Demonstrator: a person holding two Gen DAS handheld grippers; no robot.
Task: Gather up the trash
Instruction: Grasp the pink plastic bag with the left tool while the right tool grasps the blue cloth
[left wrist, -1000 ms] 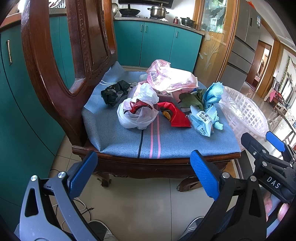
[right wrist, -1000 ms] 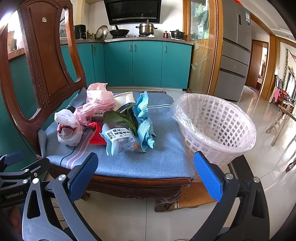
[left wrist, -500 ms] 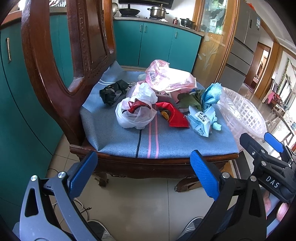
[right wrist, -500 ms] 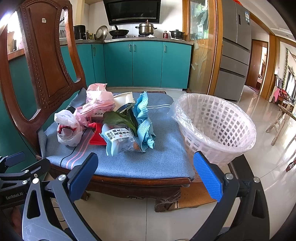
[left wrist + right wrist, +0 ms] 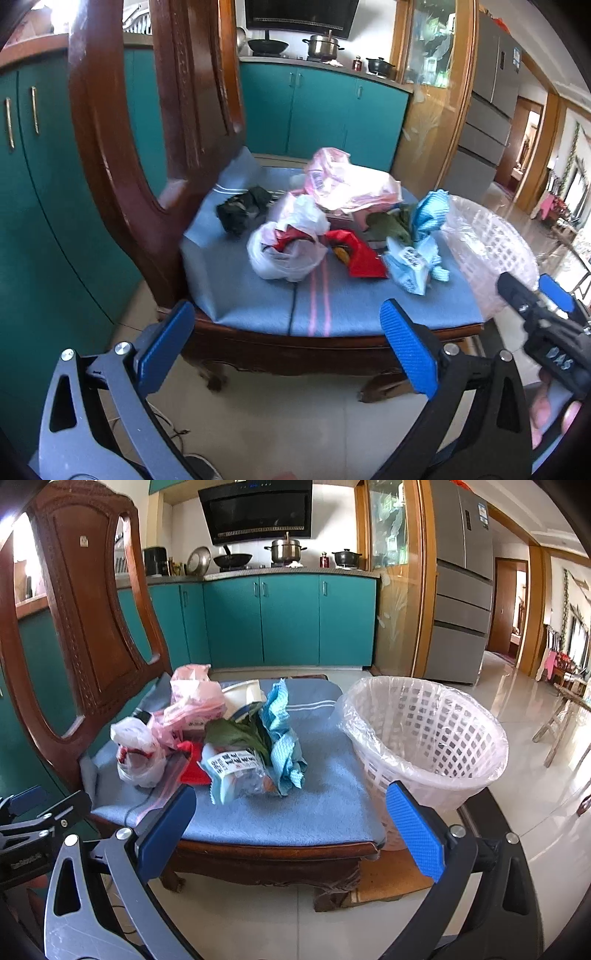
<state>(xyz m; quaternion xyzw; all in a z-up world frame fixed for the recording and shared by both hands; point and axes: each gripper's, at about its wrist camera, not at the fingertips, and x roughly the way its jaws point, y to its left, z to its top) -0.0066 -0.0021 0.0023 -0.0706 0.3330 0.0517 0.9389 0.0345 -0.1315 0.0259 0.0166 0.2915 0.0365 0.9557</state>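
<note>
Trash lies heaped on a chair's blue cushion [image 5: 258, 302]: a white plastic bag [image 5: 284, 251], a pink bag [image 5: 347, 184], a red wrapper [image 5: 358, 254], a black crumpled bag [image 5: 242, 208], a labelled clear packet [image 5: 232, 771], a blue cloth [image 5: 284, 738] and green leaves [image 5: 236, 734]. A white lined basket [image 5: 428, 738] stands right of the chair. My left gripper [image 5: 288, 347] is open and empty, in front of the cushion's near edge. My right gripper [image 5: 291, 823] is open and empty, also short of the cushion. Each gripper shows at the edge of the other's view.
The chair's tall wooden back [image 5: 85, 602] rises on the left. Teal kitchen cabinets [image 5: 288, 620] run behind, with a grey fridge [image 5: 461, 579] to the right. The floor [image 5: 258, 915] is pale tile.
Both grippers have moved forward toward the chair; the left one has also tilted up and shifted left. Both stay open. The trash has not moved.
</note>
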